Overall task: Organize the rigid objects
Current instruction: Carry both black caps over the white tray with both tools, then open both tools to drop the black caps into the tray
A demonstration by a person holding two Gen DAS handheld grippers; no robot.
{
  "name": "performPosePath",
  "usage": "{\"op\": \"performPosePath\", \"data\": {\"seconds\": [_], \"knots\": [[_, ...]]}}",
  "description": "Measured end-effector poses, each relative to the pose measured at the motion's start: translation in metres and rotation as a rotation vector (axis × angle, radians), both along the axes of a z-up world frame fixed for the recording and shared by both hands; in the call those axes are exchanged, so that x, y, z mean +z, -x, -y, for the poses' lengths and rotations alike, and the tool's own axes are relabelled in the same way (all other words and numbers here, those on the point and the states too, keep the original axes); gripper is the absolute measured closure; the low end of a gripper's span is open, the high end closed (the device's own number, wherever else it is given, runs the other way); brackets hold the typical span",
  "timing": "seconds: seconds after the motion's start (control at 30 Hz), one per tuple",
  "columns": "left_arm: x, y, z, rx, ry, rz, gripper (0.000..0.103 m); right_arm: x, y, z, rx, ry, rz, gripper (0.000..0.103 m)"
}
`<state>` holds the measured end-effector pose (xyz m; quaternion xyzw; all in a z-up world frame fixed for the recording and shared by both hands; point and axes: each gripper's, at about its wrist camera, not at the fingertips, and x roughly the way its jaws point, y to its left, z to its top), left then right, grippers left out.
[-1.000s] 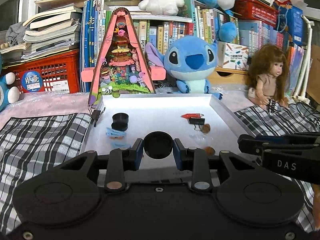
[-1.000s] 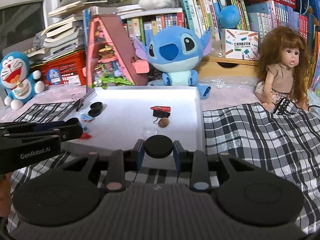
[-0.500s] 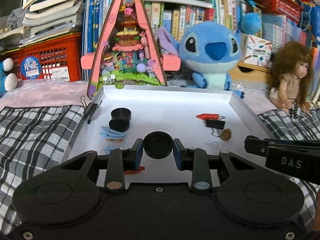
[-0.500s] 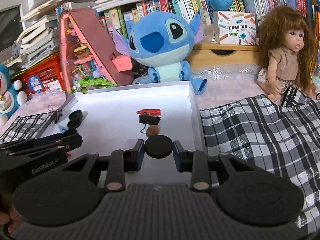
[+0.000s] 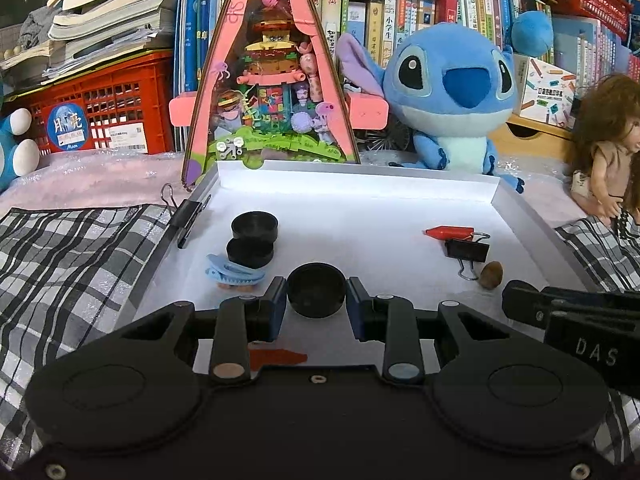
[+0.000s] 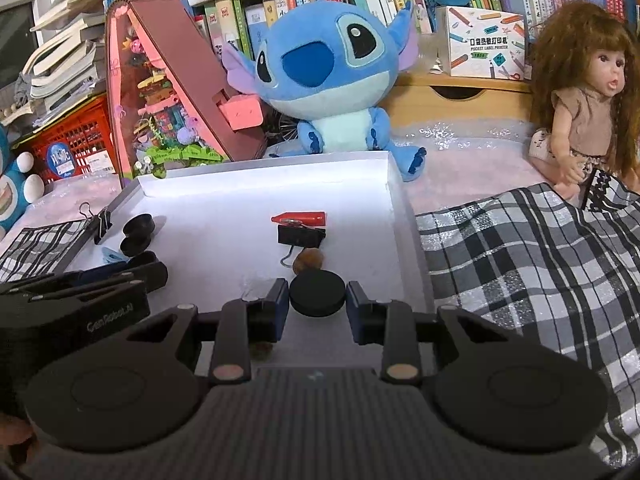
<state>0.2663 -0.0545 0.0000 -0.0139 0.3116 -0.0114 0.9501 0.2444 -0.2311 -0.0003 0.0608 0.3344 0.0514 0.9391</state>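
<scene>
Mid-carry: left gripper [image 5: 316, 297] clamping a round black plastic cap [image 5: 316, 295], right gripper [image 6: 317, 295] clamping a flat black disc [image 6: 317, 293]. Next, probably setting both beside the two black caps [image 5: 253, 239] in the white tray [image 5: 360, 176].

left tool [image 5: 316, 300] clamped, right tool [image 6: 317, 299] clamped

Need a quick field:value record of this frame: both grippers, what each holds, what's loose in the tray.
left gripper: shut on a black cup-like cap, hollow side toward the camera
right gripper: shut on a black disc, flat face up
white tray: on checked cloth
tray, left side: two black caps side by side, blue hair clip in front of them
tray, right side: red crayon, black binder clip, brown nut
tray left rim: second binder clip clamped on
near edge: another red crayon beneath the left gripper
</scene>
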Motion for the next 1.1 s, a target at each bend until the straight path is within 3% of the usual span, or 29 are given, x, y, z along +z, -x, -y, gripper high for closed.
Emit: {"op": "performPosePath", "data": {"seconds": [0.87, 0.93, 1.07, 1.1], "knots": [[-0.006, -0.007, 0.003, 0.000, -0.015, 0.011, 0.072, -0.005, -0.008, -0.004, 0.003, -0.030, 0.000, 0.066], [-0.005, -0.006, 0.002, -0.002, -0.015, 0.006, 0.069, -0.005, -0.007, -0.003, 0.003, -0.036, 0.004, 0.065], [0.005, 0.002, -0.001, -0.014, -0.005, 0.026, 0.049, -0.002, -0.004, -0.001, 0.003, -0.050, 0.017, 0.062], [0.008, 0.005, -0.002, -0.018, -0.011, 0.036, 0.043, -0.001, -0.003, 0.000, 0.002, -0.053, 0.022, 0.057]]}}
